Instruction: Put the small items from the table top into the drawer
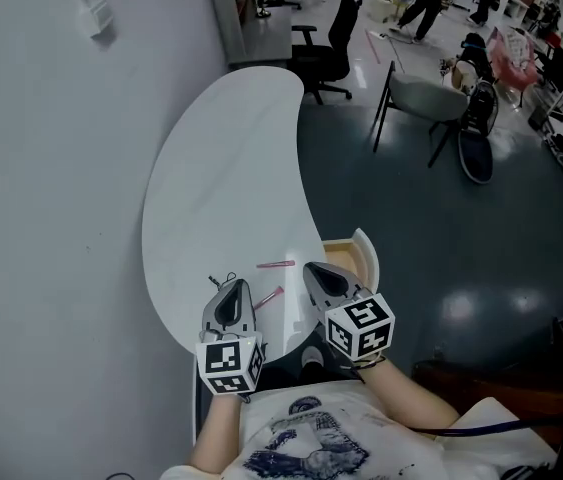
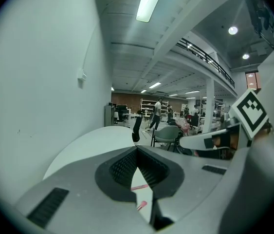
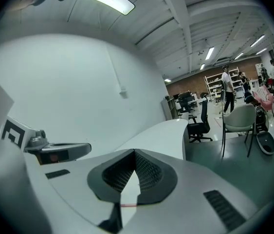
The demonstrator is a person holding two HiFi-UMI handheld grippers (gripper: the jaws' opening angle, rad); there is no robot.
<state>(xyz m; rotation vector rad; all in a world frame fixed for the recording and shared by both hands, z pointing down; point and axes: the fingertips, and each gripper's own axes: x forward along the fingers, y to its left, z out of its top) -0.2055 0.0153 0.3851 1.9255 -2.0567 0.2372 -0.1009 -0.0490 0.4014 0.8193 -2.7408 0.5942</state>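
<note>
Two thin pink items lie on the near end of the white curved table [image 1: 221, 168]: one pink stick [image 1: 274, 265] further in and a second pink stick [image 1: 268, 297] nearer me. My left gripper [image 1: 229, 282] hovers just left of the nearer stick, jaws shut and empty. My right gripper [image 1: 311, 267] hangs at the table's right edge beside the open drawer [image 1: 347, 256], also shut and empty. In the left gripper view both sticks [image 2: 140, 186] [image 2: 142, 205] show below the shut tips of the left gripper [image 2: 137, 149]. In the right gripper view one stick [image 3: 129, 204] shows under the right gripper [image 3: 135, 151].
A plain wall runs along the table's left side. A black office chair [image 1: 326, 43] stands at the table's far end and a grey chair [image 1: 426, 98] on the dark floor to the right. People move about far back in the room.
</note>
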